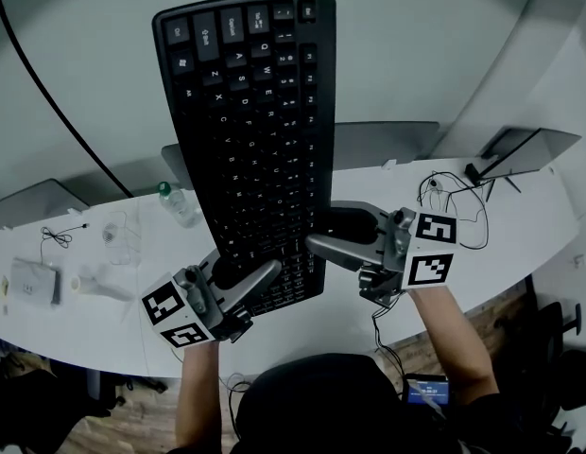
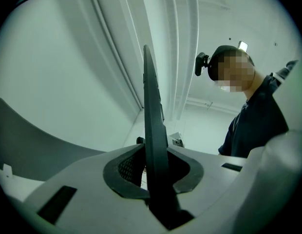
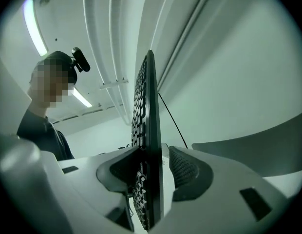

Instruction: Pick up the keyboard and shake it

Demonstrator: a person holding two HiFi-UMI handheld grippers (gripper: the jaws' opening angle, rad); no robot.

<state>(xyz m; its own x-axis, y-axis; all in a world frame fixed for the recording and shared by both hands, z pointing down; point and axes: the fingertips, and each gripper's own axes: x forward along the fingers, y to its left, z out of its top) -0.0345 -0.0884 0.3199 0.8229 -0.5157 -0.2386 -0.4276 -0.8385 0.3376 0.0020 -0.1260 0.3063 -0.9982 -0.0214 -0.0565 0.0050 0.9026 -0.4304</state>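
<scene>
A black keyboard (image 1: 250, 140) is held up in the air above the table, its keys facing me and its long side running away from me. My left gripper (image 1: 260, 277) is shut on its near left corner; in the left gripper view the keyboard (image 2: 151, 121) stands edge-on, clamped between the jaws of this gripper (image 2: 153, 179). My right gripper (image 1: 321, 230) straddles the keyboard's right edge. In the right gripper view the keyboard (image 3: 148, 130) stands between that gripper's jaws (image 3: 151, 172), and a gap shows between its back and the right pad (image 3: 187, 167).
Below lies a curved white table (image 1: 369, 320) with a plastic bottle (image 1: 175, 201), a coil of cables (image 1: 444, 192), a tilted flat screen (image 1: 520, 149) at the right and small items (image 1: 33, 282) at the left. A person's head and shoulders show in both gripper views.
</scene>
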